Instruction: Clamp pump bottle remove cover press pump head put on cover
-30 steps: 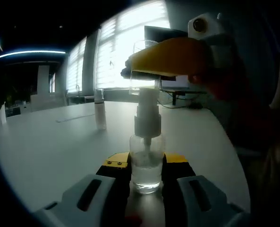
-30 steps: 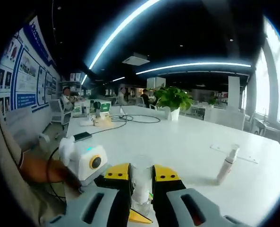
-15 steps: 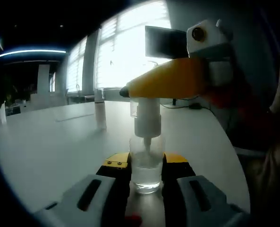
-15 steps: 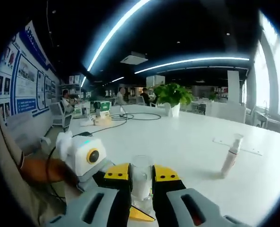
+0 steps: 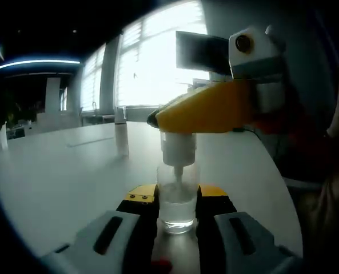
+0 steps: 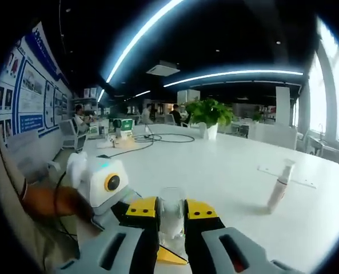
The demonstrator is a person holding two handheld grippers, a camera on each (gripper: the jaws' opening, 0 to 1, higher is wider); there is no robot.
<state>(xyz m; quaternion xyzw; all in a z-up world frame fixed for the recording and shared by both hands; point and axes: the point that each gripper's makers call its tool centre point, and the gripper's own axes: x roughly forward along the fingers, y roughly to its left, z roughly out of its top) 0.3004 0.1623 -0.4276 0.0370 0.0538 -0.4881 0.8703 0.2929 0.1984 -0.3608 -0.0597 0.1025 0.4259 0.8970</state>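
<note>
A clear pump bottle (image 5: 176, 206) with a white pump head (image 5: 178, 150) stands upright on the white table (image 5: 60, 182), and my left gripper (image 5: 178, 194) is shut on its body. From the right, my right gripper (image 5: 183, 114) reaches in with its yellow jaws low over the pump head. In the right gripper view, that right gripper (image 6: 171, 210) is shut on the clear cover (image 6: 171, 204), which points down. My left gripper (image 6: 103, 184), held by a hand, sits just left of it there.
A second slim spray bottle (image 5: 121, 132) stands farther off on the table, also seen as the spray bottle (image 6: 280, 186) at the right. A potted plant (image 6: 209, 116), cables (image 6: 158, 138) and seated people lie beyond. The person's arm (image 6: 40, 201) is at the left.
My right gripper has come down with the clear cover, from above the pump head to over it. The bottle and my left gripper have stayed still.
</note>
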